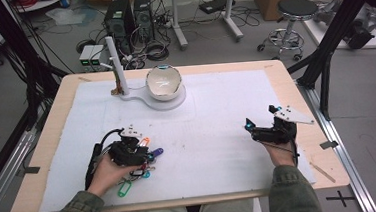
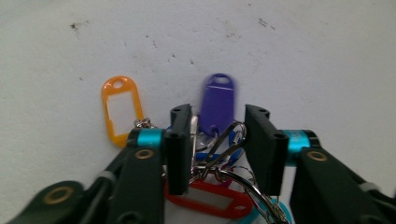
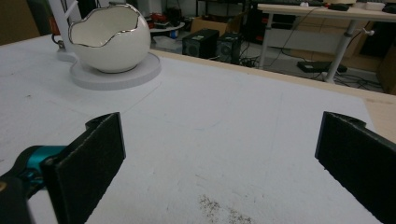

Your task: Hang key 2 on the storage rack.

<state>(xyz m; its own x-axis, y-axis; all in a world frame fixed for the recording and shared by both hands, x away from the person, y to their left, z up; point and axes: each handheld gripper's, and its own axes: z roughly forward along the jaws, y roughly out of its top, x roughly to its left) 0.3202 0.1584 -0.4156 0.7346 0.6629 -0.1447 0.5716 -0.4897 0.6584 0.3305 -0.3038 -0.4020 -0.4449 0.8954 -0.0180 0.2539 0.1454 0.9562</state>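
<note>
A bunch of coloured key tags on metal rings lies on the white mat at the near left. Its orange tag and purple tag point away, and a red tag lies nearest the camera. My left gripper points down over the bunch, and its jaws press on the rings from both sides. In the high view that gripper covers the bunch, with a green tag sticking out toward the person. My right gripper rests at the near right, open, with nothing between its jaws.
A white egg-shaped bowl with a jagged rim sits on a round white base at the back centre, joined to a white upright post. The white mat covers most of the wooden table. Computers, cables and a stool stand on the floor behind.
</note>
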